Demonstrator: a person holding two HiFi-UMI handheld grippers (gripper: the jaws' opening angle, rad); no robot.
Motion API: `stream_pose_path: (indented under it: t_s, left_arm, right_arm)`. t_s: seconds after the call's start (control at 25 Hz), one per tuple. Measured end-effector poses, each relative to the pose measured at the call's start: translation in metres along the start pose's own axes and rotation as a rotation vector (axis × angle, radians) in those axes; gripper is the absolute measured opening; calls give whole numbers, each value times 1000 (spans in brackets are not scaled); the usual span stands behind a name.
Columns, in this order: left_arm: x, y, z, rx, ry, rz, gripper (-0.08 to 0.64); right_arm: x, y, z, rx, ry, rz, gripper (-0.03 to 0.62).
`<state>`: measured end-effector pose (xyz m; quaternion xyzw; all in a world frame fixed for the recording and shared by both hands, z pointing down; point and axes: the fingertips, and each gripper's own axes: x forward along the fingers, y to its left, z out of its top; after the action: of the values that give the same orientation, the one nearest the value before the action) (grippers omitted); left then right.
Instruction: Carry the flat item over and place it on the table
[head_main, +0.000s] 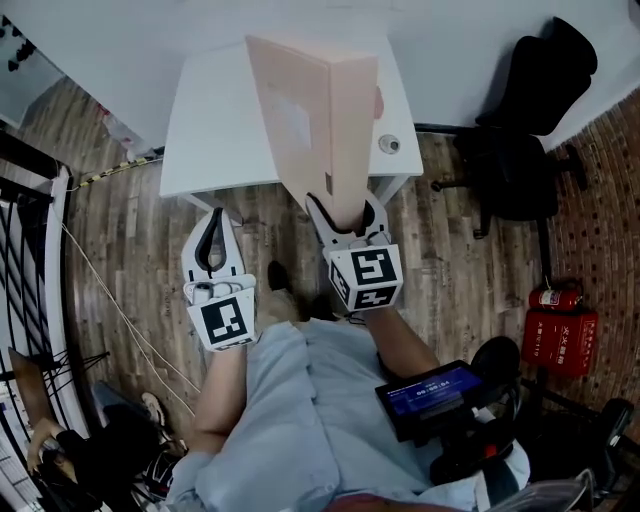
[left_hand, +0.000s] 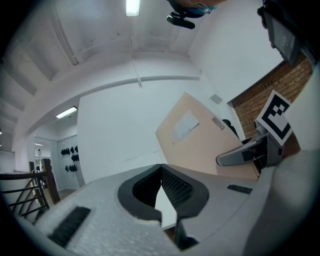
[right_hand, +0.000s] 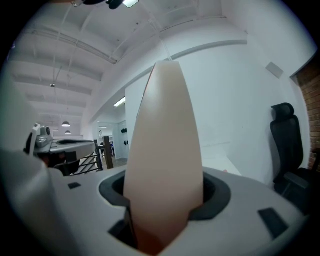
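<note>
Well, our flat item (head_main: 315, 120), a pale beige folded board with a white label on one face, stands on edge in our right gripper (head_main: 347, 215). Its jaws are clenched on the board's lower end, and the right gripper view shows the panel rising straight out from between the pads. Its long axis runs away from the jaws, up and forward, so in the head view its far part overlaps the near edge of the white table (head_main: 215, 120). We judge it to be in the air, not yet resting on the top. The table lies ahead of the jaws, so the coming move, as we read it, is to bring the piece further forward and tip it onto a broad face. Our left gripper (head_main: 213, 222) hangs to the left, apart from the item, jaws closed on nothing. A small round object (head_main: 389, 144) sits by the table's right edge, close to a likely landing spot.
</note>
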<state>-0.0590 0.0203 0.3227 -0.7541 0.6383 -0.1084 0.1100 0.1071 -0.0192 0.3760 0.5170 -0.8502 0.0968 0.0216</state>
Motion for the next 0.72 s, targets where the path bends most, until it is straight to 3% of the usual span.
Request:
stream_pose_path:
  t_s: [0.4, 0.72]
  left_arm:
    - [45, 48, -20, -9, -21, 33, 8]
    - [122, 100, -63, -58, 24, 34, 8]
  right_arm:
    - [66, 12, 7, -24, 19, 32, 279]
    - [164, 17, -7, -13, 84, 40, 279]
